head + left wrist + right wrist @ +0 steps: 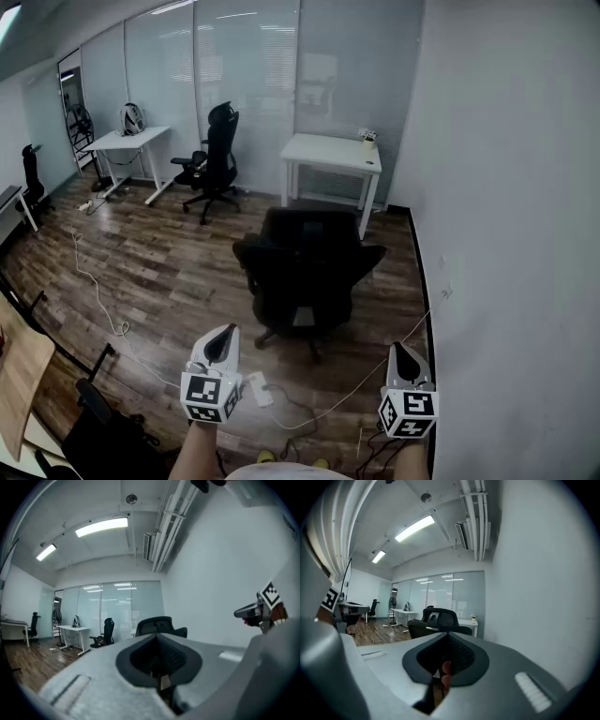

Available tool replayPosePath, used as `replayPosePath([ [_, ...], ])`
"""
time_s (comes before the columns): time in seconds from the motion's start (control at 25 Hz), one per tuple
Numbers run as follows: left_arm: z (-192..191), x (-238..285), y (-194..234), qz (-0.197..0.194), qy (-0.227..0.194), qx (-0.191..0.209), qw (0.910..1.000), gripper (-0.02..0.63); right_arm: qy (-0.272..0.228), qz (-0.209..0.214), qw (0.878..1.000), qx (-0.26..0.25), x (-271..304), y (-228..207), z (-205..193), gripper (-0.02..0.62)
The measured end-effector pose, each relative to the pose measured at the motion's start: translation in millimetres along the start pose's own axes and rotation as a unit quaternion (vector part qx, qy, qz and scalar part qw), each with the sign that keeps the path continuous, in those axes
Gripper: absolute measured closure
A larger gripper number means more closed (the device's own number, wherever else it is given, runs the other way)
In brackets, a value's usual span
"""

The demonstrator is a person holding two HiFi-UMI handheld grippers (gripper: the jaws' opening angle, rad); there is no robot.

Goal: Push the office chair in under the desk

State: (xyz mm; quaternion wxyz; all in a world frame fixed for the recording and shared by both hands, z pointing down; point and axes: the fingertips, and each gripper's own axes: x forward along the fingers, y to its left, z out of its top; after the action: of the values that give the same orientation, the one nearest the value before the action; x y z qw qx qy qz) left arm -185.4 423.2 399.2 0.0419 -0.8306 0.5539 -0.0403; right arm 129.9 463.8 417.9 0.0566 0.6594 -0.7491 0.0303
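A black office chair stands on the wooden floor with its back towards me, a short way out from a white desk by the glass wall. Both grippers are held level near me, well short of the chair. My left gripper is shut and holds nothing; my right gripper is also shut and holds nothing. The left gripper view shows the chair just above the closed jaws. Over the closed jaws in the right gripper view are the chair and the desk.
A white wall runs close along the right. A second black chair and another white desk stand at the back left. Cables and a power strip lie on the floor. A small plant sits on the desk.
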Motion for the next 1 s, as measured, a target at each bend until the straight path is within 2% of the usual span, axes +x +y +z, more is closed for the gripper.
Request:
replayPosePath([
  [1.0,4,-11,-20,-0.004,0.002,0.013,0.9999,0.607,-0.014,0.005,1.000,0.002,-19,-1,-2,0.592],
])
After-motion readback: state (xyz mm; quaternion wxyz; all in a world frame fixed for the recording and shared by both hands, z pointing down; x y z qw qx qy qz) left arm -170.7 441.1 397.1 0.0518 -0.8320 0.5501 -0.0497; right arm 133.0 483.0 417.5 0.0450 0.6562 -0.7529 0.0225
